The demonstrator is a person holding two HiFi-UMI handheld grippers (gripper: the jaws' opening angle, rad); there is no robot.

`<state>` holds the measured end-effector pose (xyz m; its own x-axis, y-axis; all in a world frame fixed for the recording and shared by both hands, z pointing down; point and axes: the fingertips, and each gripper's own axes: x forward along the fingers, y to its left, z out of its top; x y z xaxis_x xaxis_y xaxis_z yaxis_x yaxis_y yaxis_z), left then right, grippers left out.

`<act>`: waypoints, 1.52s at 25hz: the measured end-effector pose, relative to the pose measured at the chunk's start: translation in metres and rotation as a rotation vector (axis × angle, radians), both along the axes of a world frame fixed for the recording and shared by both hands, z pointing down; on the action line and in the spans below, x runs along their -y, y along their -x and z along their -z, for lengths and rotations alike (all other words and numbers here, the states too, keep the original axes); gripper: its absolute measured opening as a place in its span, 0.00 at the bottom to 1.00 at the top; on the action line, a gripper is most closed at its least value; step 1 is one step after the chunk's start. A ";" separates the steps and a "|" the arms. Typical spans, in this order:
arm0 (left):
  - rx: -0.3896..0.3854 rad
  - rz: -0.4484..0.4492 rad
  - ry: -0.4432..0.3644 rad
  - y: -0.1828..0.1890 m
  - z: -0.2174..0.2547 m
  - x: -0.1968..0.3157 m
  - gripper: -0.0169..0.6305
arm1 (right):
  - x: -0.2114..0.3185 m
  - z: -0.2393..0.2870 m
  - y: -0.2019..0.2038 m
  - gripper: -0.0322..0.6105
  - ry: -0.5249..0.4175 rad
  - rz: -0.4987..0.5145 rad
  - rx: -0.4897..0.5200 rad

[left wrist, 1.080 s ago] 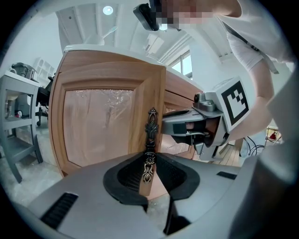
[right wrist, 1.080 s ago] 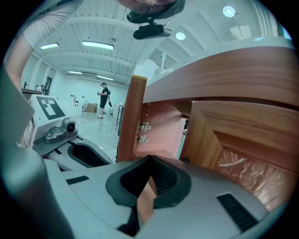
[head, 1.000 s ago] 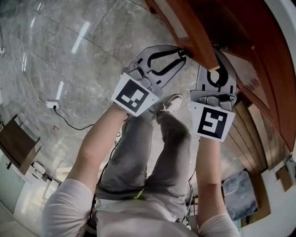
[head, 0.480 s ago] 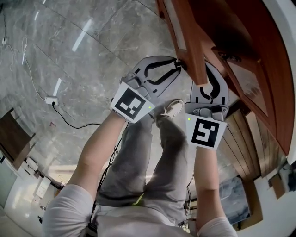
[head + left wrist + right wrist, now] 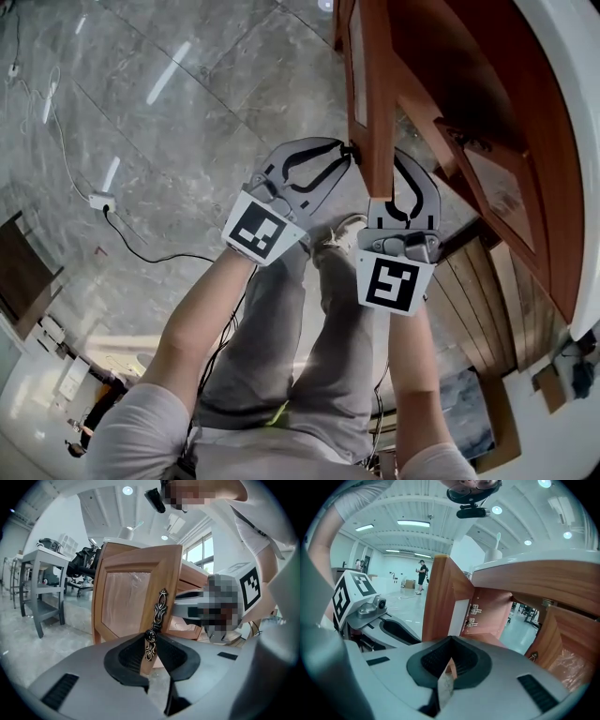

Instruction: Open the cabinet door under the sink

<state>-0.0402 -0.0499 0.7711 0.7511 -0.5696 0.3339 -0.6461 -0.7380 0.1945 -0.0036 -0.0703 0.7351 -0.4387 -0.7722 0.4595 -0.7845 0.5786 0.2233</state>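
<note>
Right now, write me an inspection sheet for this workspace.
Surface: glossy grey stone floor.
Job's things: cabinet door swung well open; knob on an ornate plate near its free edge.
Clutter: grey table off to one side.
Grippers: left claw closed on the knob, having just tightened slightly; right claw tips together at the door's inner side, no grip seen.
Cables: white power strip with a black cable trailing over the floor.
Surroundings: white counter above the cabinet; a person standing far off.
</note>
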 end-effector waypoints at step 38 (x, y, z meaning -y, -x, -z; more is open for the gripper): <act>0.076 0.246 0.038 0.136 0.037 -0.018 0.05 | 0.004 0.033 0.152 0.10 -0.014 0.228 -0.007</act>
